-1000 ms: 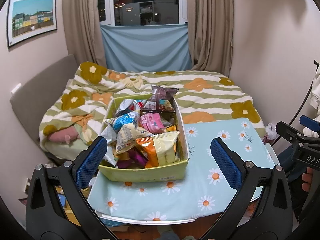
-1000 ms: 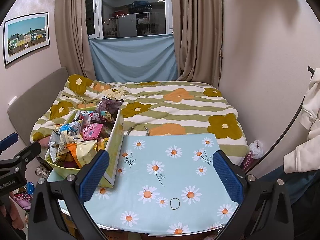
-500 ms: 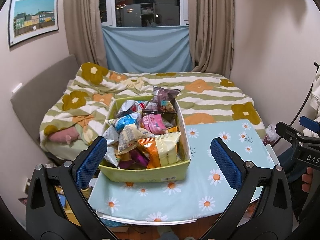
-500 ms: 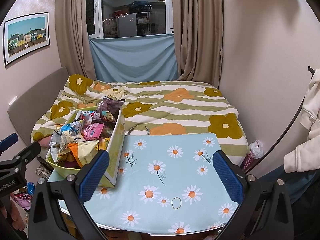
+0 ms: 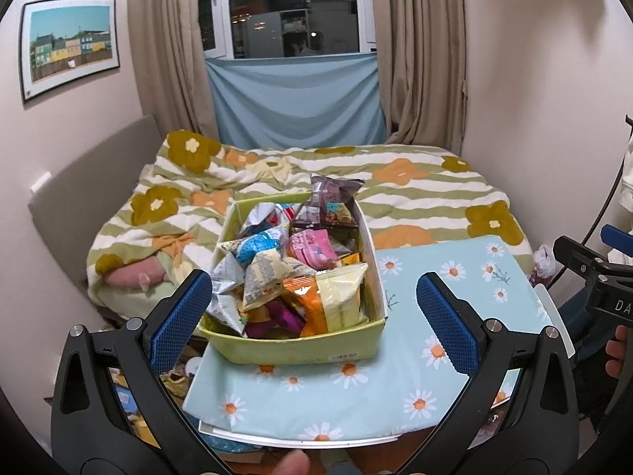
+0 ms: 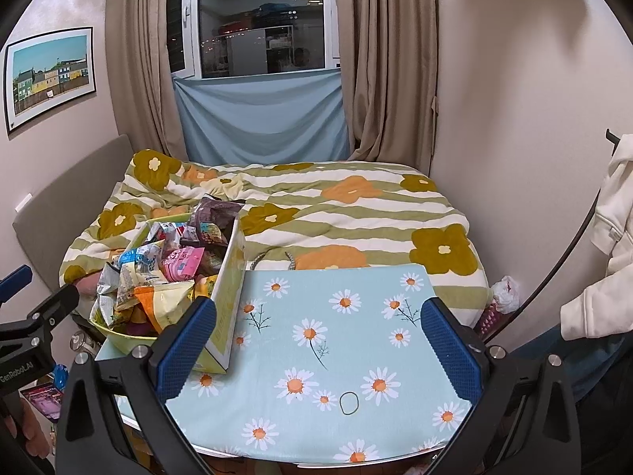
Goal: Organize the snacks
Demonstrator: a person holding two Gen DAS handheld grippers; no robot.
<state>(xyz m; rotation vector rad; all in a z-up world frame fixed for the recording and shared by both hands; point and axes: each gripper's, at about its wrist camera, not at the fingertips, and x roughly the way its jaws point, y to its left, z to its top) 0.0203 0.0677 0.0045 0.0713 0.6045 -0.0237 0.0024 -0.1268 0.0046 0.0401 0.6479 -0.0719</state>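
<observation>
Filling the frame's centre in the left wrist view, the daisy-print tablecloth [image 5: 435,316] is seen carrying a yellow-green cardboard box [image 5: 300,346], long axis running away from the camera, heaped with crinkly foil snack packets [image 5: 277,273]. It lies straight ahead of the left gripper [image 5: 314,318], spread wide and empty. The right gripper [image 6: 318,346], equally wide and empty, is faced by bare cloth, the box at its lower left.
</observation>
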